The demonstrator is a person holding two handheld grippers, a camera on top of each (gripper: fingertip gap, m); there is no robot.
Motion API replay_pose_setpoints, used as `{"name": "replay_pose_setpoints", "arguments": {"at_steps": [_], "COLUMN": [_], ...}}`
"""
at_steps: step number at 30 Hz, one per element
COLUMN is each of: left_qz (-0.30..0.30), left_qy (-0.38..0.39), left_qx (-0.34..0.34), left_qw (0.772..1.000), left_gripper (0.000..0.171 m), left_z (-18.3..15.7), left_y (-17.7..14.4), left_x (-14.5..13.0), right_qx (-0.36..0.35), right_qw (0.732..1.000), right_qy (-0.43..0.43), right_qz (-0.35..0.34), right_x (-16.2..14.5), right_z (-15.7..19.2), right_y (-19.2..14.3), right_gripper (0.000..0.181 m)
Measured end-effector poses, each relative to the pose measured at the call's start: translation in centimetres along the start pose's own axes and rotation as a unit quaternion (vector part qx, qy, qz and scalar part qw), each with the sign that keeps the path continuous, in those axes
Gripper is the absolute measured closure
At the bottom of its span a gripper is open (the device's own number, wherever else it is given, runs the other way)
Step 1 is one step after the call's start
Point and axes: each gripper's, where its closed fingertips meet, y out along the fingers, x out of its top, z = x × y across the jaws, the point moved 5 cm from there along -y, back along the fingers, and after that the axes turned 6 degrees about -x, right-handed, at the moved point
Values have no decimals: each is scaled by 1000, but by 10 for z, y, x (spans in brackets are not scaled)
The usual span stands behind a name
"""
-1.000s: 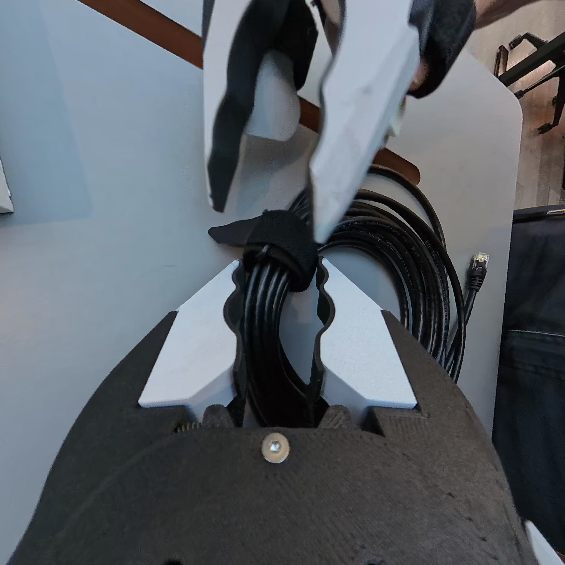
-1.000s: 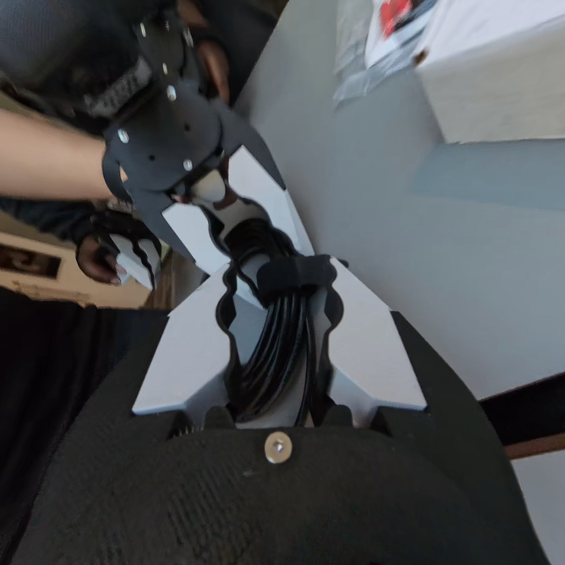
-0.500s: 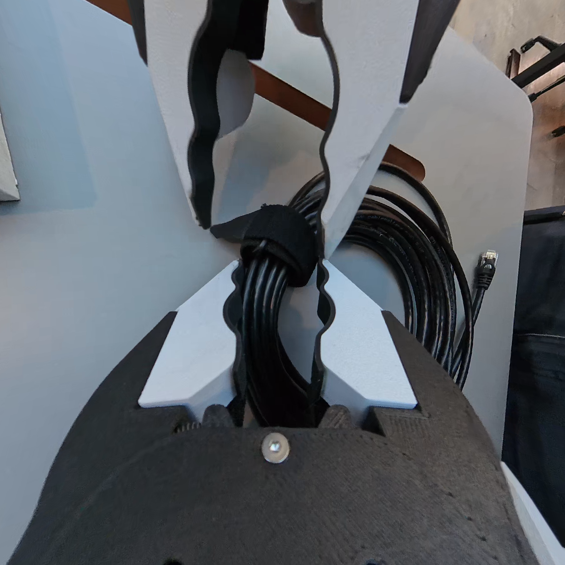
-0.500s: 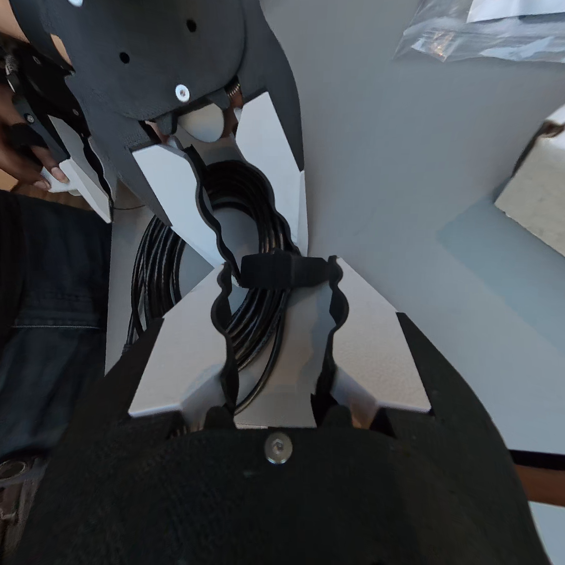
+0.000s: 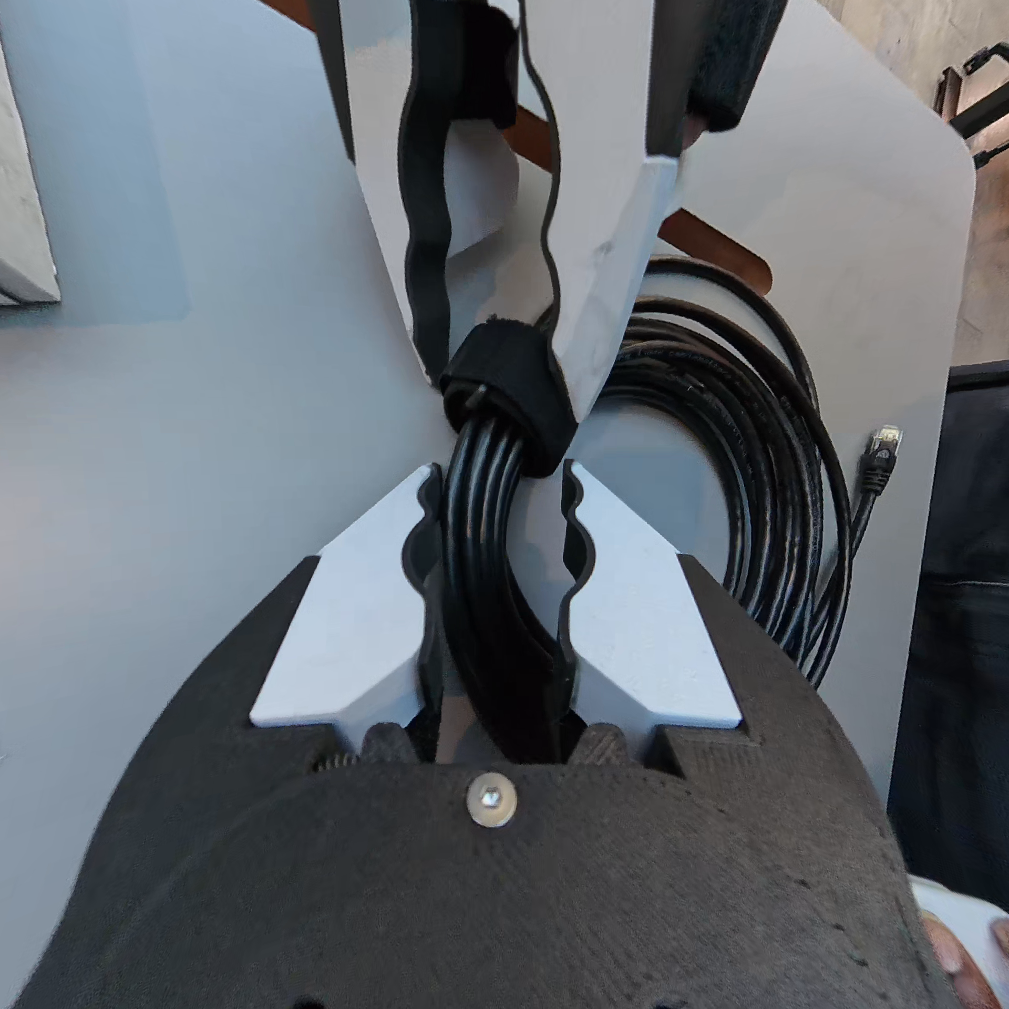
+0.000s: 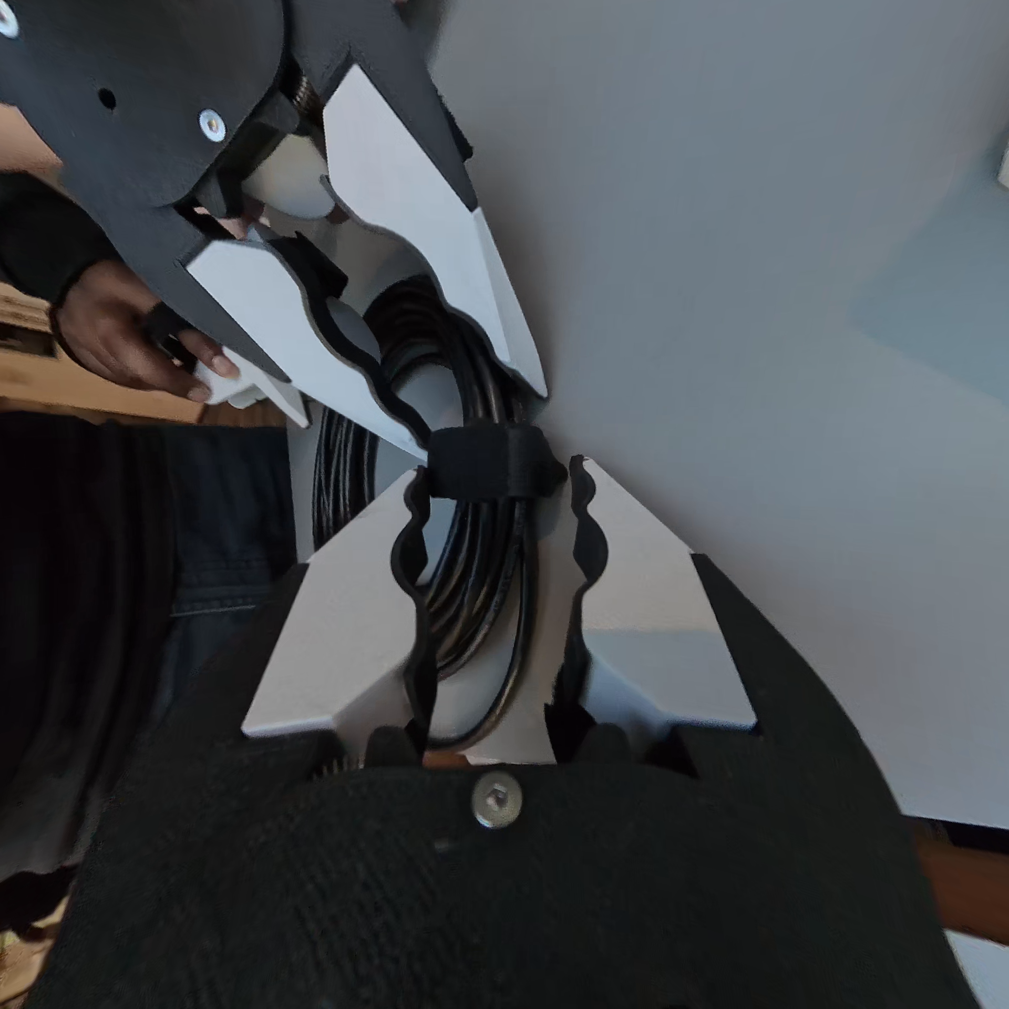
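Note:
A coil of black cable (image 5: 737, 437) lies on a white table (image 5: 164, 437), bound by a black velcro strap (image 5: 508, 382). My left gripper (image 5: 499, 469) is shut on the cable bundle just below the strap. My right gripper (image 5: 502, 393) comes from the far side, and its fingertips pinch the strap from both sides. In the right wrist view the strap (image 6: 480, 464) sits between my right gripper's tips (image 6: 494, 464), with the cable (image 6: 475, 589) running down between its fingers. The left gripper (image 6: 480, 423) faces it there, held by a hand (image 6: 120, 338).
The cable's plug (image 5: 882, 447) lies at the table's right edge. A white box (image 5: 22, 218) stands at far left. A brown wooden strip (image 5: 710, 251) crosses the table behind the coil. A person in dark trousers (image 5: 972, 600) stands beside the table edge.
My right gripper has swung in line with the left and narrowed onto the strap. The strap's loose flap, sticking out before, now lies against the bundle. The left gripper has kept its hold.

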Motion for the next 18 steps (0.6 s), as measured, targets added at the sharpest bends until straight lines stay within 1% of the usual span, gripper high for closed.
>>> {"name": "replay_pose_setpoints", "arguments": {"at_steps": [1, 3, 5, 10, 11, 13, 14, 15, 16, 18], "left_qz": [6, 9, 17, 17, 22, 33, 26, 18, 11, -25], "left_qy": [-2, 3, 22, 27, 28, 36, 44, 50, 55, 77], "left_qx": [2, 10, 23, 38, 40, 54, 61, 74, 90, 124], "left_qw": [1000, 1000, 999, 999, 999, 997, 997, 996, 994, 989], "left_gripper": [131, 135, 137, 138, 137, 132, 131, 128, 124, 125], "left_z": [1, 2, 2, 1, 0, -1, -4, -6, -10, -29], "left_y": [0, -1, 0, 1, 1, -2, -7, -14, -23, -42], "left_x": [-2, -4, -4, -4, -4, -1, 4, 10, 18, 46], "right_qx": [10, 19, 9, 3, 1, -5, -18, -46, -74, -145], "right_qw": [1000, 999, 999, 998, 998, 998, 997, 993, 987, 964], "right_qy": [18, 40, 37, 52, 49, 33, 25, 26, 25, 0], "right_qz": [-9, 0, -1, -34, -38, -48, -66, -101, -141, -224], "right_x": [1, -2, -2, -4, -4, -4, -4, -2, -4, -20], "right_z": [0, 1, 1, 1, 1, 2, 2, 3, 7, 36], "right_y": [1, 7, 7, 8, 8, 4, -2, -14, -33, -84], "right_gripper": [131, 143, 148, 146, 147, 144, 137, 120, 119, 121]}}
